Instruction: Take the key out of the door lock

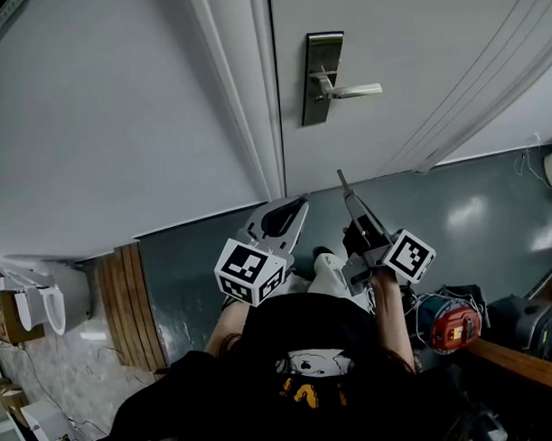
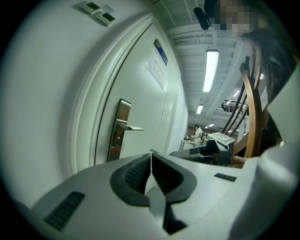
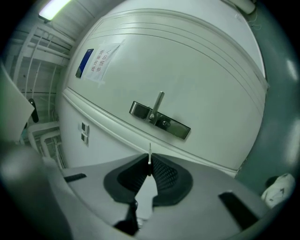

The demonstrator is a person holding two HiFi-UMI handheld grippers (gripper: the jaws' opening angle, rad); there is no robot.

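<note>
The white door (image 1: 415, 47) carries a steel lock plate (image 1: 322, 78) with a lever handle (image 1: 351, 91). The right gripper view shows the plate (image 3: 161, 121) well ahead of the jaws, its keyhole (image 3: 164, 123) with nothing in it. My right gripper (image 1: 349, 199) is shut on a thin metal key (image 3: 149, 151), whose blade pokes out past the fingertips toward the door. That key (image 1: 342, 180) is a short way below the handle in the head view. My left gripper (image 1: 301, 203) hangs beside the right one, shut with nothing between its pads (image 2: 140, 173).
The door frame (image 1: 254, 98) and a grey wall (image 1: 100, 113) lie left of the door. Wooden slats (image 1: 130, 302) and white fixtures (image 1: 53, 304) are at lower left. A red device (image 1: 453, 325) sits by my right arm. A paper notice (image 3: 96, 63) hangs on the door.
</note>
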